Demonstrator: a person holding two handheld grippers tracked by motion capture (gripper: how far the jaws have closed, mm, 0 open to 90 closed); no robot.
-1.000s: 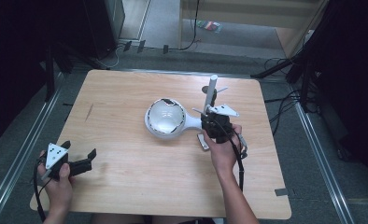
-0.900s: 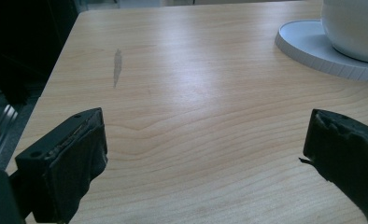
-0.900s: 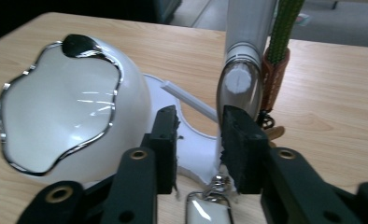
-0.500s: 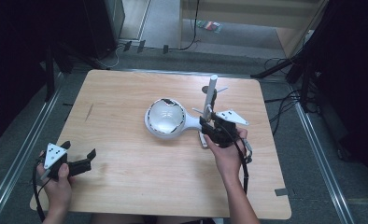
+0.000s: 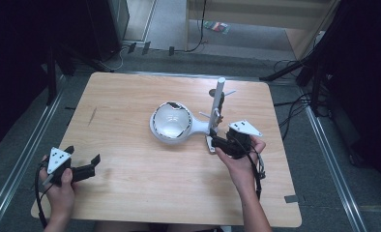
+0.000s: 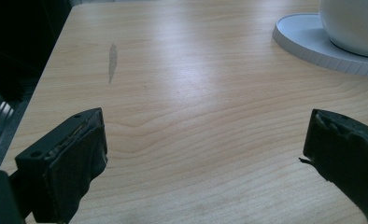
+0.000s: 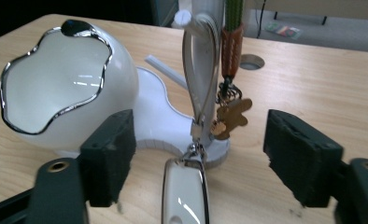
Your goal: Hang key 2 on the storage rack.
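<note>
A white stand [image 5: 198, 129] on the wooden table carries an egg-shaped bowl [image 5: 170, 122] and an upright post [image 5: 219, 96]. From the post [image 7: 204, 51] a strap runs down to a white key fob [image 7: 184, 187] whose end rests on the table, and a brown gingerbread charm [image 7: 233, 114] hangs beside it. My right gripper [image 5: 217, 141] sits just in front of the post, open. Its jaws have just been opening and stand either side of the fob without touching it. My left gripper [image 5: 86, 163] is open near the front left corner, with nothing between its jaws.
The stand's round white base [image 6: 313, 42] lies far ahead of the left gripper [image 6: 203, 154]. A cable hole [image 7: 250, 61] sits in the table behind the post. Dark equipment, cables and metal floor rails surround the table [image 5: 130, 193].
The right gripper has drawn back a little from the post toward the table's front and its jaws have spread, letting go of the key fob. The left gripper has not moved.
</note>
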